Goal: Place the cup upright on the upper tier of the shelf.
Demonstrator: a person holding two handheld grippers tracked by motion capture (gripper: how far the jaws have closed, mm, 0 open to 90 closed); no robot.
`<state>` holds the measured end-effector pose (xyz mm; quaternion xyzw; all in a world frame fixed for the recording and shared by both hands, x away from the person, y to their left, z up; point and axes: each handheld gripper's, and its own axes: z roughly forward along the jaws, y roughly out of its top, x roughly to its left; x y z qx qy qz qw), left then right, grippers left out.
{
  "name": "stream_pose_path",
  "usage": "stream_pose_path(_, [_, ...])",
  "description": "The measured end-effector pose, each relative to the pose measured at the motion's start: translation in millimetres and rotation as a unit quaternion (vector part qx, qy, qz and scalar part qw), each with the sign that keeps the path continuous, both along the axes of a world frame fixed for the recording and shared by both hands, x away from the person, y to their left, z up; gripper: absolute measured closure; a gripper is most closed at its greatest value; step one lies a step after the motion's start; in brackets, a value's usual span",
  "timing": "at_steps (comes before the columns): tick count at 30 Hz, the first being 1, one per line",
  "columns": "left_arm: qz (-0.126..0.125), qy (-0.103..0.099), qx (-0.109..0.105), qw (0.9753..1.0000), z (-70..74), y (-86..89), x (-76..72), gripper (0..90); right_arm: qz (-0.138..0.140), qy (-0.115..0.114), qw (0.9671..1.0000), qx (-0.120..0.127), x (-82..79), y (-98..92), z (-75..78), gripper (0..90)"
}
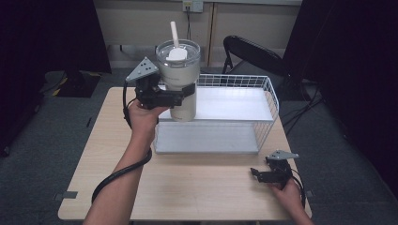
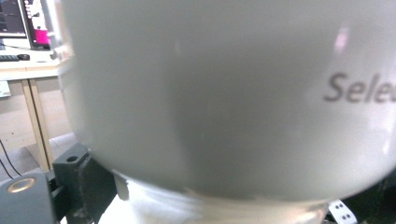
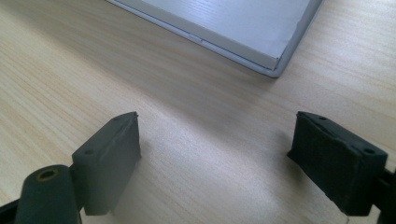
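Now left tongs (image 1: 185,93) clamp tumbler (image 1: 180,84); right tongs (image 3: 217,163) wide, empty.

blurred pale tumbler (image 2: 224,93) lettered "selec", desk (image 2: 28,67) behind.

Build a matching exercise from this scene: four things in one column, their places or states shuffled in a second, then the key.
1. cream insulated tumbler with clear lid and straw
2. white wire basket
3. left gripper
4. right gripper

A. open, low over the bare tabletop
B. stands on the wooden table
C. held up in the air
D. clamped around the cup's body

Pairs: 1-C, 2-B, 3-D, 4-A
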<state>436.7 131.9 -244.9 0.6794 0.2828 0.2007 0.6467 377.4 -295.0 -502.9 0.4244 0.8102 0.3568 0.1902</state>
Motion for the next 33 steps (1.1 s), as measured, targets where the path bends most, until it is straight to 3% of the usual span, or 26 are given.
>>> stream_pose_path(7, [0.017,-0.003,0.014,0.9997,-0.2,-7.5,12.7,7.3,0.001,0.0,1.0,0.0,0.0,0.0,0.0,15.3])
stream_pose_path(16, [0.043,0.002,0.017,0.9989,-7.0,-16.5,25.6,7.2,0.002,0.0,1.0,0.0,-0.2,0.2,0.0,15.4])
stream_pose_path(27, [0.072,-0.005,0.042,0.9965,-12.5,-20.5,30.2,7.1,0.003,0.001,1.0,0.0,-0.3,0.4,0.0,15.3])
stream_pose_path(33, [0.076,0.001,0.032,0.9966,-15.8,-18.7,32.1,7.1,0.003,0.001,1.0,0.0,-0.4,0.4,0.0,15.4])
